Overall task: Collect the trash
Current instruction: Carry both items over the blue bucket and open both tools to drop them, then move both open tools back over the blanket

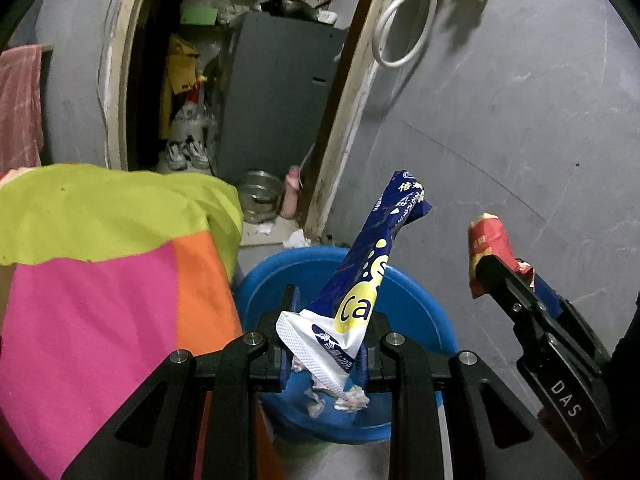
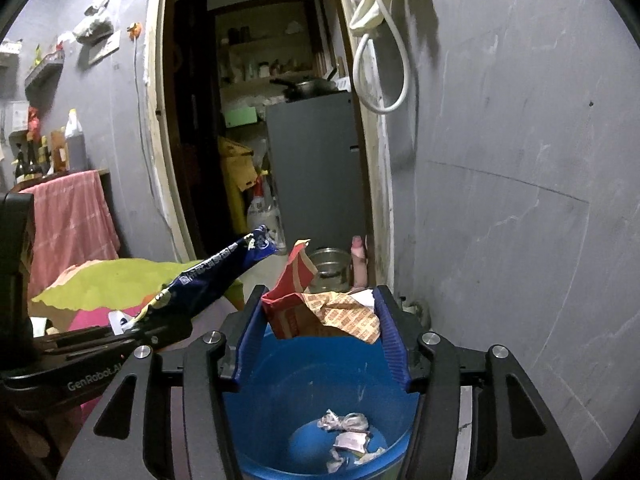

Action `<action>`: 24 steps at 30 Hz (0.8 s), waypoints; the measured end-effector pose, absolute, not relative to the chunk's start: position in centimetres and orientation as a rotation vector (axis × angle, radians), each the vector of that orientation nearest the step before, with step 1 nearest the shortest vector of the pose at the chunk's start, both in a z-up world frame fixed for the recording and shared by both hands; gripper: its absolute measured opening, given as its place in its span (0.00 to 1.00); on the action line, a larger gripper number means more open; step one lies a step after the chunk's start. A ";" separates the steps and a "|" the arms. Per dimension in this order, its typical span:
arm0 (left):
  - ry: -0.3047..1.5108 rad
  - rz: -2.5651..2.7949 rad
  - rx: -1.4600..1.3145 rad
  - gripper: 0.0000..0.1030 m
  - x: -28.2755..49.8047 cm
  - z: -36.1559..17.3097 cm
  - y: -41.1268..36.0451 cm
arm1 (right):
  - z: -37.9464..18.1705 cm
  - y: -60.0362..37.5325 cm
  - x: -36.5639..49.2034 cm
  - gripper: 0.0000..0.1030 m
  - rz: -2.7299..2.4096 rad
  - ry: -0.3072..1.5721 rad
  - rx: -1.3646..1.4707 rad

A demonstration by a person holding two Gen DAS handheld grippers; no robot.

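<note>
Two pieces of trash are in hand, one per gripper, both held over the blue bucket (image 2: 280, 392). Left gripper (image 1: 324, 344): fingers pinching the white crimped end of a blue-and-white wrapper (image 1: 372, 264), which stands up and leans away toward the grey wall (image 1: 500, 120); its lower edge hangs just above the bucket mouth. Right gripper (image 2: 320, 320): blue-ribbed pads (image 2: 390, 332) closed on a crumpled red-and-orange paper wrapper (image 2: 320, 312), which bulges between them and sits directly above the bucket opening. Bucket floor already carries several small crumpled white scraps (image 2: 346, 436). Bright cloth in green, pink and orange (image 1: 100, 280) lies just beside the bucket on the left side, covering some raised surface. Behind, an open doorway (image 2: 256, 120) into a cluttered storeroom with a metal pot (image 2: 330, 264) on its floor. Judgement: the step in hand is the drop, carry apparently done, both loads positioned over the container. Next move calls for parting the fingers of each gripper so the wrappers fall inside; the tall blue wrapper leans past the far rim, so lowering or tipping it inward first would lessen the chance of it toppling outside.
</note>
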State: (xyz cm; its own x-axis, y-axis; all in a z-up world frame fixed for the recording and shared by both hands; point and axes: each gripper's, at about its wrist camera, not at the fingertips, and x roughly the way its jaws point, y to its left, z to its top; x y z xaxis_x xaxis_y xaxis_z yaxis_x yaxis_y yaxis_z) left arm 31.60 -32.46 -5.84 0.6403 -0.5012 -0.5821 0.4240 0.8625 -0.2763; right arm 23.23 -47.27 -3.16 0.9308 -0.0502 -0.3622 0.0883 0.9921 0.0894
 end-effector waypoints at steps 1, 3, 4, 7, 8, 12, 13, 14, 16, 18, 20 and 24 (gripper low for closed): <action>0.708 -0.533 -0.115 0.20 31.5 -5.9 -32.5 | -3.2 -47.3 23.3 0.51 -0.069 0.371 0.107; 0.722 -0.545 -0.116 0.21 31.6 -6.0 -32.6 | -3.2 -47.4 23.5 0.52 -0.069 0.376 0.107; 0.726 -0.548 -0.115 0.21 31.7 -6.0 -32.6 | -3.1 -47.4 23.5 0.52 -0.068 0.377 0.108; 0.737 -0.552 -0.127 0.31 32.1 -6.1 -32.4 | -3.1 -47.6 23.4 0.54 -0.072 0.376 0.115; 0.737 -0.549 -0.136 0.32 32.2 -6.1 -32.3 | -3.1 -47.7 23.5 0.55 -0.073 0.375 0.117; 0.745 -0.540 -0.149 0.32 32.3 -6.0 -32.1 | -2.9 -47.9 23.5 0.58 -0.079 0.366 0.126; 0.746 -0.539 -0.154 0.32 32.1 -5.9 -32.0 | -2.8 -48.1 23.4 0.59 -0.081 0.360 0.129; 0.744 -0.537 -0.162 0.32 32.1 -5.7 -31.8 | -2.8 -48.2 23.3 0.61 -0.082 0.355 0.133; 0.730 -0.533 -0.172 0.34 31.8 -5.4 -31.4 | -2.5 -48.2 23.0 0.62 -0.084 0.345 0.134; 0.702 -0.524 -0.184 0.39 31.3 -4.7 -30.9 | -2.1 -48.1 22.7 0.64 -0.089 0.325 0.133; 0.665 -0.517 -0.200 0.44 30.8 -3.8 -30.1 | -1.4 -47.9 22.0 0.69 -0.097 0.292 0.127; 0.592 -0.502 -0.219 0.54 29.8 -1.6 -28.1 | 0.4 -47.1 20.4 0.78 -0.108 0.207 0.116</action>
State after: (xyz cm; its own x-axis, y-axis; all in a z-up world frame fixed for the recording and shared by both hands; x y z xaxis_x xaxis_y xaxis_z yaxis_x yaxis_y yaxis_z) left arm 29.76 -28.06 -1.56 0.7147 -0.5111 -0.4775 0.3882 0.8578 -0.3370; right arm 20.42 -47.05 0.40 0.9729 -0.0947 -0.2112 0.1187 0.9875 0.1037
